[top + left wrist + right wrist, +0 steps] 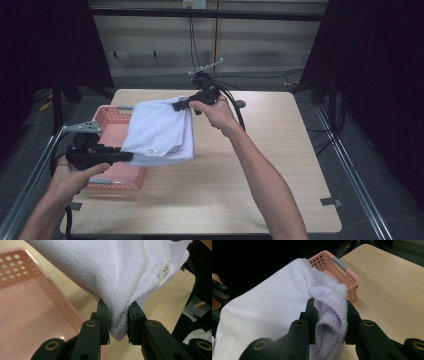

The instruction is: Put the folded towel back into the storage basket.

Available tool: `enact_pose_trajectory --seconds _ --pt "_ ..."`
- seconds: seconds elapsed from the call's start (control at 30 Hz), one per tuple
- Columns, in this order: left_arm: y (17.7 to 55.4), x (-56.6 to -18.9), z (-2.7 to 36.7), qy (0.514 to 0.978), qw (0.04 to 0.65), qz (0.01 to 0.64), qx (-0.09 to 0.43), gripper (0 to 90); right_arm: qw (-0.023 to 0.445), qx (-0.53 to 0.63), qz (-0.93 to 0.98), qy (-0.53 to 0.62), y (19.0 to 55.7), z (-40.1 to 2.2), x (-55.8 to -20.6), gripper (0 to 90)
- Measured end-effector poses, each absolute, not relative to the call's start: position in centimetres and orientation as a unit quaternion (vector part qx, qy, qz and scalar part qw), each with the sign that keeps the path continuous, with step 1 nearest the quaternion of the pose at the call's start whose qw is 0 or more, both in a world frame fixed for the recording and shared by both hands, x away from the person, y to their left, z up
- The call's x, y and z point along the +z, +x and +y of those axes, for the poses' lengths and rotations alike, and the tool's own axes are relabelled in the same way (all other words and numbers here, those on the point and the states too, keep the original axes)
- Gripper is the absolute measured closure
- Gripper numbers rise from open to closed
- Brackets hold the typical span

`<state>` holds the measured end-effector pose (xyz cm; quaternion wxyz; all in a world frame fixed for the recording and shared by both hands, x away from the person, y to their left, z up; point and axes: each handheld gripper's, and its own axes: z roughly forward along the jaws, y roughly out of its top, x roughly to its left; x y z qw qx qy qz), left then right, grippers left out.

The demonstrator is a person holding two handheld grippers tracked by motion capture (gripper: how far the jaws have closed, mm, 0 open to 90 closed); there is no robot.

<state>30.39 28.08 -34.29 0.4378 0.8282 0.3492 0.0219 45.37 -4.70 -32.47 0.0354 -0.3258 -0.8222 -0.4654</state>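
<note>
Closest to us, our left gripper (129,156) clamps one corner of a white towel (160,131), its jaws narrow around a thick fold of the cloth, and in the left gripper view the pads (131,317) press into the terry from both sides. Our left hand (75,172) holds that tool just over the near left part of the wooden table (260,165), above a pink perforated basket (107,122) that sits at the table's left edge. A small white label (164,269) hangs from the towel's hem, and we see it near the lower edge of the cloth from above as well. The towel is off the table, stretched in the air between the two tools and sagging in the middle, so it covers much of the basket's right side and hides part of its rim from the high view. The basket's floor, as far as the left gripper view shows it, is bare pink plastic. Farther on, our right gripper (176,105) pinches the opposite corner, its jaws likewise narrow on a bunched fold, with our right hand (212,107) reaching over the middle of the table. Black cables (235,107) trail from that tool. Beyond the table's far edge stands a pale wall panel (160,40) with dark curtains at both sides.
</note>
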Motion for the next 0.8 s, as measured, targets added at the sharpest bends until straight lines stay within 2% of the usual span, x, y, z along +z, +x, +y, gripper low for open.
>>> enact_pose_trajectory --seconds 0.8 --pt "30.9 -34.5 35.8 0.801 0.428 0.416 0.051 76.2 0.057 -0.457 -0.83 -0.315 47.8 3.6 -33.2 71.5"
